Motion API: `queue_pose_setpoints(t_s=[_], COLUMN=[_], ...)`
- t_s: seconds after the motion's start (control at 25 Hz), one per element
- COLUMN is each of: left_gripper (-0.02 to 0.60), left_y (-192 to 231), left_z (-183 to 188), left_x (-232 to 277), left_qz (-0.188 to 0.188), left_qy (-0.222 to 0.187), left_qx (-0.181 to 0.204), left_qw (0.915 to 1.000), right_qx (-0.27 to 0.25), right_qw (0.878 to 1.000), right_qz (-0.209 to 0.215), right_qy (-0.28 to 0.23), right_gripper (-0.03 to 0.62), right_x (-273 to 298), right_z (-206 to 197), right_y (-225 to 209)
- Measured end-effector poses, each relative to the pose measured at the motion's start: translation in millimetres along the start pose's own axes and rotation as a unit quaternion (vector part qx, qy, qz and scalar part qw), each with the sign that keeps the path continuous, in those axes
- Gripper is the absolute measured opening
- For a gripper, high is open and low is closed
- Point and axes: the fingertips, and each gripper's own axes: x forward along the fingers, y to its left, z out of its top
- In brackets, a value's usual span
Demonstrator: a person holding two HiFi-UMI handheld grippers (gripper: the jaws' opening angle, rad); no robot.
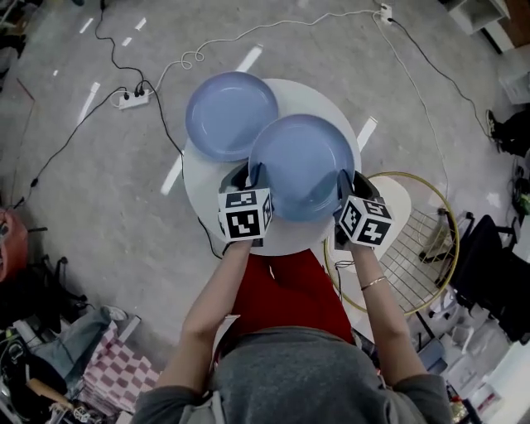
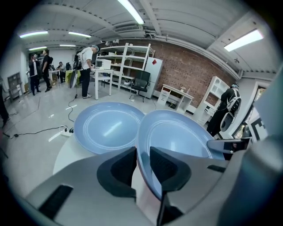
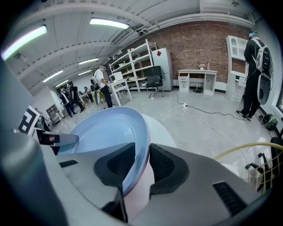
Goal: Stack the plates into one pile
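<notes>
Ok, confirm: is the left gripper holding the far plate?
No, the left gripper clamps the near plate; the far plate lies untouched.

Your views bright and evenly lit, ceiling strip lights [image 2: 131,11] overhead, glare streaks on the floor [image 1: 108,190], gripper views fisheye-bent, corners black.

The left tool [image 2: 142,164] grips the near plate [image 2: 177,134] by its rim, beside the far plate [image 2: 108,126].
</notes>
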Motion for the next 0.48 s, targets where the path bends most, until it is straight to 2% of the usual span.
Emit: queue_pose_setpoints(t_s=[0.24, 0.48], left_gripper=[0.101, 0.095], left_y=[42.9, 97.4], left_z=[16.2, 25.7], left_x=[-21.8, -35.0], left_qz=[0.043, 0.085], left_qy=[-0.027, -0.049], left_qx=[-0.036, -0.081], left_qw=[0.9980, 0.9918], right_qx=[-0.021, -0.060], right_qw=[0.998, 0.993], right_qz=[0.053, 0.097], right_qy=[-0.010, -0.009], right_gripper=[0.115, 0.115], right_x=[15.3, 46.4], right_z=[33.1, 52.3], right_y=[48.8, 104.2])
